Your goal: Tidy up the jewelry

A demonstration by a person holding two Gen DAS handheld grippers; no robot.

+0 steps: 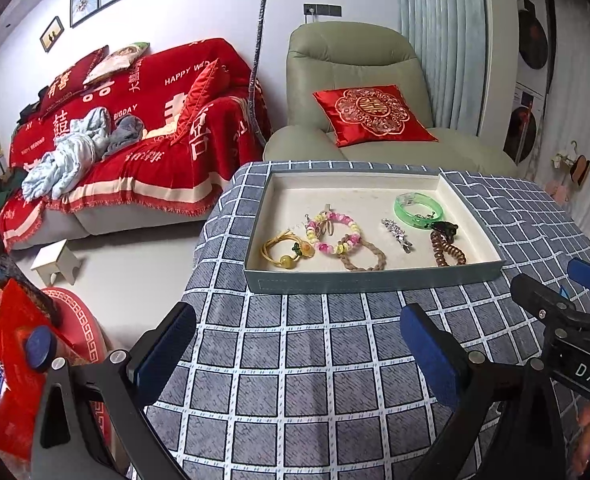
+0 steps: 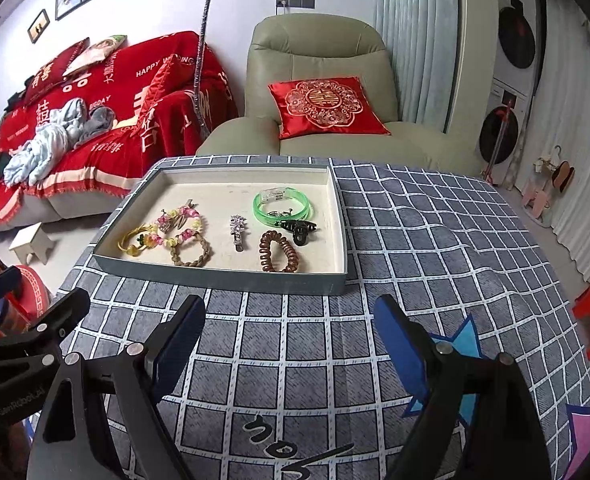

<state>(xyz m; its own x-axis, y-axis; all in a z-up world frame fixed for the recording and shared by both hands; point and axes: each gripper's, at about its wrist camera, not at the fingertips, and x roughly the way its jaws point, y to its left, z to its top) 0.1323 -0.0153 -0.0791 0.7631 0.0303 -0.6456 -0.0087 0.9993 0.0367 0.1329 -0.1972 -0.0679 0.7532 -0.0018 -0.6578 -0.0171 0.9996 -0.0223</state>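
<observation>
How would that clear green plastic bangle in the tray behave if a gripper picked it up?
The clear green plastic bangle looks like a rigid hoop, so it probably keeps its shape. Its glossy surface may slip between pads. Lying flat in the grey tray, it seems unlikely to roll.

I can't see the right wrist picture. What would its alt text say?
A shallow grey tray on a checked tablecloth holds bracelets, hair clips and a green bangle. The right tool hovers open and empty in front of it, with a red-covered sofa behind.
</observation>
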